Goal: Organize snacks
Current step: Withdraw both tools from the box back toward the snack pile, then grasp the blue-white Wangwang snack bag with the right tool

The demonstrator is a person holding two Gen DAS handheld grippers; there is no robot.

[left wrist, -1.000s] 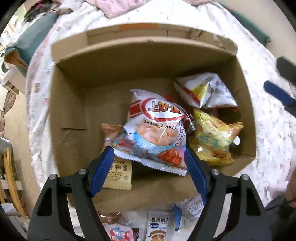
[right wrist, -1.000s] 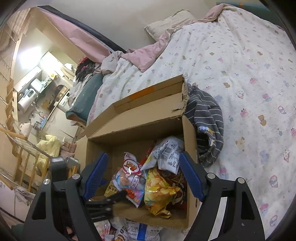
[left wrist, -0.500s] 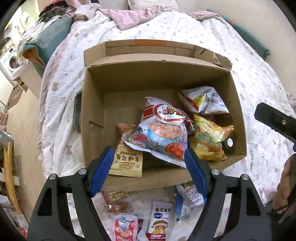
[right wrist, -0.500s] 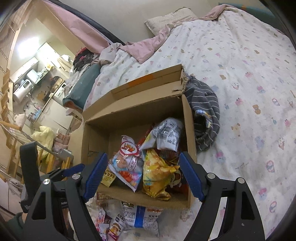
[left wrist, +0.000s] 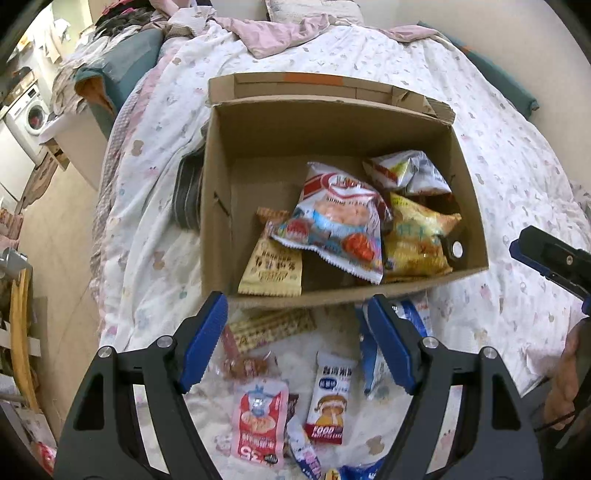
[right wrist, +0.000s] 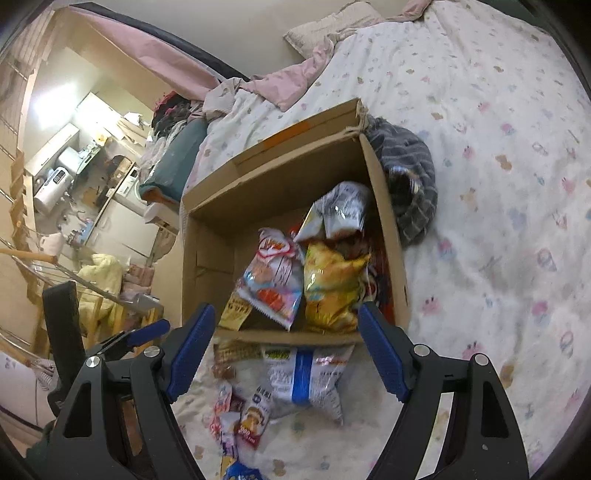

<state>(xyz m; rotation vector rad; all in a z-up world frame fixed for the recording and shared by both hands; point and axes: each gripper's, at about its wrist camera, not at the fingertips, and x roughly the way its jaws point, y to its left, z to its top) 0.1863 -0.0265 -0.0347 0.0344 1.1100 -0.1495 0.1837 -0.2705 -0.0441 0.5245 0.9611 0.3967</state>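
Note:
An open cardboard box [left wrist: 218, 192] [right wrist: 384, 236] stands on the bed. It holds a shrimp flakes bag [left wrist: 340, 225] [right wrist: 273, 277], a yellow chip bag [left wrist: 417, 236] [right wrist: 332, 284], a silver bag [left wrist: 410, 173] [right wrist: 340, 210] and a tan pouch [left wrist: 271, 266]. Loose snacks lie in front of the box: a pink pouch [left wrist: 258, 421], a white sachet [left wrist: 330, 402], a wafer pack [left wrist: 269, 326] and a white and blue bag [right wrist: 306, 376] [left wrist: 373, 362]. My left gripper [left wrist: 297, 343] is open and empty above the loose snacks. My right gripper [right wrist: 284, 350] is open and empty above the white and blue bag.
A grey striped garment [right wrist: 410, 184] lies against the box's right side. A pink blanket [left wrist: 280, 33] and a pillow [right wrist: 332, 26] lie at the bed's far end. The bed edge and the floor [left wrist: 59, 236] are to the left, with furniture and a washing machine [left wrist: 31, 118] beyond.
Both grippers have pulled back and up from the box, still open. The shrimp flakes bag stays in the box. The loose snacks in front of the box have come into view.

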